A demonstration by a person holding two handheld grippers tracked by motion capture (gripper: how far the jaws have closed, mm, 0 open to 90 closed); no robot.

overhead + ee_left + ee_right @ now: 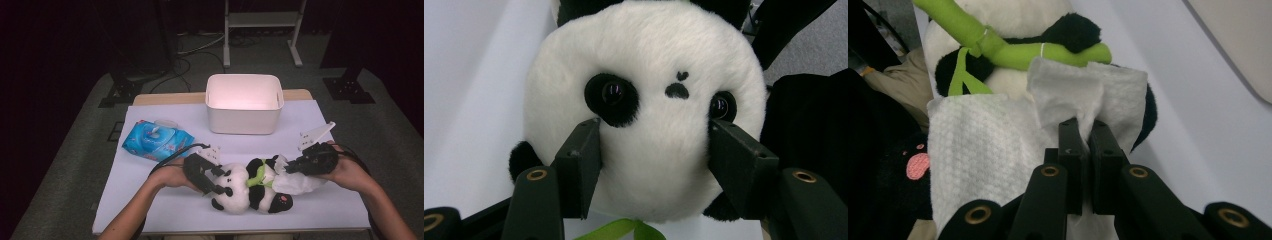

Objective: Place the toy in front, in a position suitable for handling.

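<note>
I am holding the plush panda [248, 186] by its head with my left gripper [216, 181]; in the left gripper view the two black jaws are pressing into the white fur on either side of the face, just below the eyes, so they are clamped on the head. The panda is lying on its side on the white table [165, 200], close to the near edge and a little right of the middle, with its head toward my left hand [172, 176] and its feet toward my right.

With my right gripper [292, 167] I am pinching a white wet wipe [300, 184]; in the right gripper view the jaws are standing together, with a fold of the wipe [998, 155] caught between them. The wipe is draping over the panda's lower body, just beside the green bamboo stalk [1013, 50] that the toy is hugging, and it is touching the black fur there. My right hand [350, 172] is sitting near the table's right edge.

Behind the panda, toward the far edge of the table, a white bin [245, 117] is standing upright and open. A blue pack of wet wipes [156, 140] is lying to the left of the bin, well apart from it, toward the left edge.
</note>
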